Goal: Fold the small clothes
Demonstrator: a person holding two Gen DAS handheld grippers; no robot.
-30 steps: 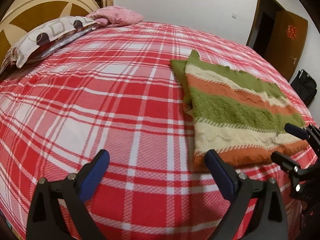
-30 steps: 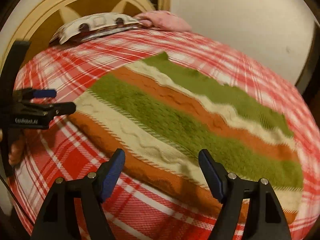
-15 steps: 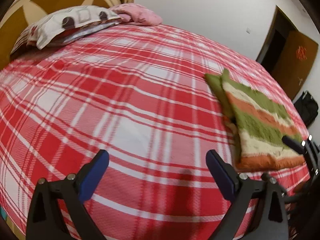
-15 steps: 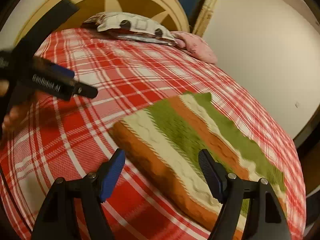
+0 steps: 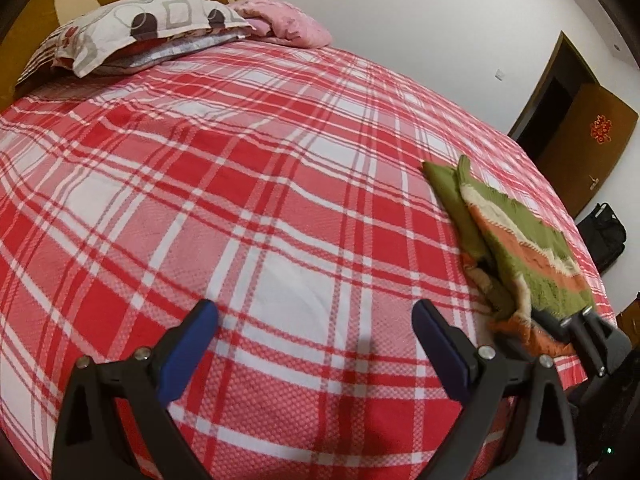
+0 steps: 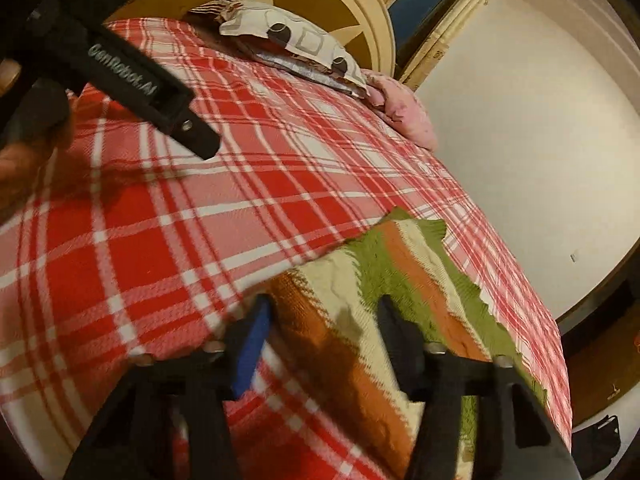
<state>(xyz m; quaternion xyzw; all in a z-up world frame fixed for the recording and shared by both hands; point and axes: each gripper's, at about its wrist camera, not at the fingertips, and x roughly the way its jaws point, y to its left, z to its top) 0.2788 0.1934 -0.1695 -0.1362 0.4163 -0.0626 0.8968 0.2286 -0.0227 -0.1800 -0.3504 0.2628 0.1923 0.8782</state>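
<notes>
One striped sweater; two tools: left, right; two pillows; one bed.

Red plaid bed carries a striped knit sweater and pillows.

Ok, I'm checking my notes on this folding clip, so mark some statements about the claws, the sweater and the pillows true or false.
1. The left claw is open above bare bedcover. True.
2. The right claw is clear of the sweater. False: its jaws have just been closing and the sweater's near edge is gripped between them.
3. The sweater is striped green, orange and cream. True.
4. The pillows lie on the sweater. False: they sit by the headboard, well apart from it.
</notes>
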